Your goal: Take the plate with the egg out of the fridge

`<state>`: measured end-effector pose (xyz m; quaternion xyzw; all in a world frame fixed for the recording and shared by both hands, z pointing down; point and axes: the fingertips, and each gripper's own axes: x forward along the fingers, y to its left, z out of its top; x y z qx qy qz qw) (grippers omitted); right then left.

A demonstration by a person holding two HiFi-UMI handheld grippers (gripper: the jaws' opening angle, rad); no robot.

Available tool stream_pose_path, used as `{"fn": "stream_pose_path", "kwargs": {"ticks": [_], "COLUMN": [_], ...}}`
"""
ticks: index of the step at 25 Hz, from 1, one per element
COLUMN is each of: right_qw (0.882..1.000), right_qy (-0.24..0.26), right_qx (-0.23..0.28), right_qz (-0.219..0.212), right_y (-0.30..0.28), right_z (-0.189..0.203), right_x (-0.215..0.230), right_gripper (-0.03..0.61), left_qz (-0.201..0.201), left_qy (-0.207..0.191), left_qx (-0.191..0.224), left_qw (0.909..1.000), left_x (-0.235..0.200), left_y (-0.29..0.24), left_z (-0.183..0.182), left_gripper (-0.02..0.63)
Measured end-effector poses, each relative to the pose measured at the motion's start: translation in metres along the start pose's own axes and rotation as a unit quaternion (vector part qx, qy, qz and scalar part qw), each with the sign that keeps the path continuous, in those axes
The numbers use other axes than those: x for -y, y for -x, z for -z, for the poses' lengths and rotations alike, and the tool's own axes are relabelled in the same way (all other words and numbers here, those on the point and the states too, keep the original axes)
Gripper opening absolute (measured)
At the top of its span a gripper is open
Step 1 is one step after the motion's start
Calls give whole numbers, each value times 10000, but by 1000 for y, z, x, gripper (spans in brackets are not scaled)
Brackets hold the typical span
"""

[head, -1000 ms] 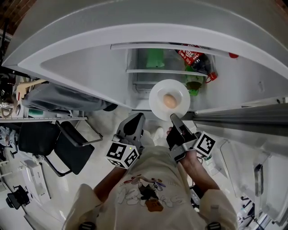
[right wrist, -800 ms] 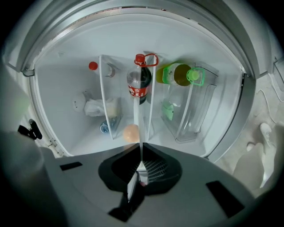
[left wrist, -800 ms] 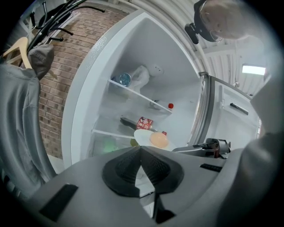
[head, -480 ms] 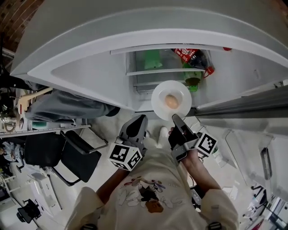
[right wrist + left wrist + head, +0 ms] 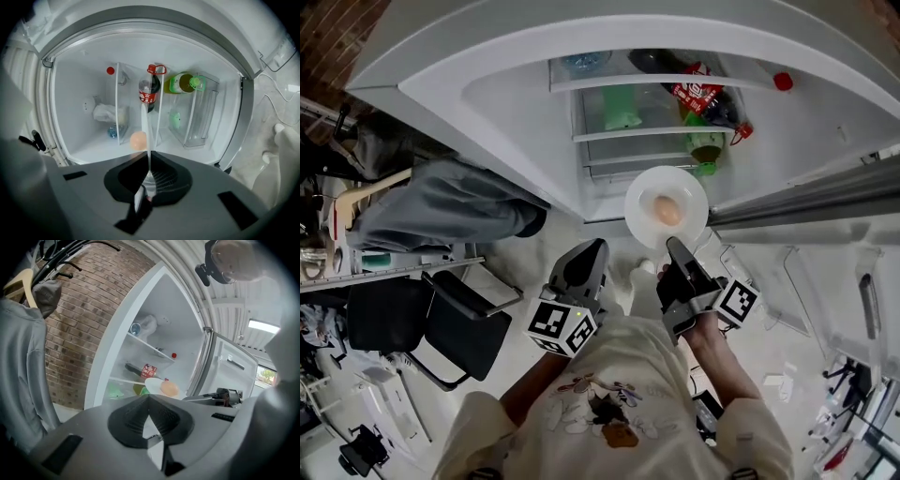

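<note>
In the head view, the right tongs [image 5: 675, 249] pinch the near rim of the white plate [image 5: 642, 212], which reaches straight ahead of them toward the open fridge [image 5: 487, 112]. The egg [image 5: 667, 212] sits at the plate's middle. The plate appears to hang just in front of the lower shelves rather than resting on one. The left tongs [image 5: 587, 255] hover just beside it on the left, apart from it, so the right hand alone carries it.

In the left gripper view, the left tongs [image 5: 149, 404] are pressed together on nothing. The plate and egg lie ahead and slightly to the right.

In the right gripper view, the plate shows edge-on as a thin white line clamped between the pads, with the egg on its left face. Behind, the fridge holds a cola bottle [image 5: 149, 91] and a green bottle [image 5: 183, 83].
</note>
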<state>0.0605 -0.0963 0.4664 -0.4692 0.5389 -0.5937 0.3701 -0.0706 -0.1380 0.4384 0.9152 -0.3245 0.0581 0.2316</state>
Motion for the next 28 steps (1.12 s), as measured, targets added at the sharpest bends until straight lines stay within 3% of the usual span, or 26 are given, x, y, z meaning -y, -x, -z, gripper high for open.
{"fn": "stream_pose_path", "kwargs": {"ticks": [28], "right_qw": [9992], "right_qy": [-188], "right_qx": [-340], "right_qz": [-109], "right_y": [21], "right_z": [7], "right_x": [-2], "right_gripper": [18], "left_qz": [-310], "left_qy": [-115], "left_qx": [-9], "left_qw": [9995], "left_x": [19], "left_y": [8], "left_z": [13], "left_gripper": [9]}}
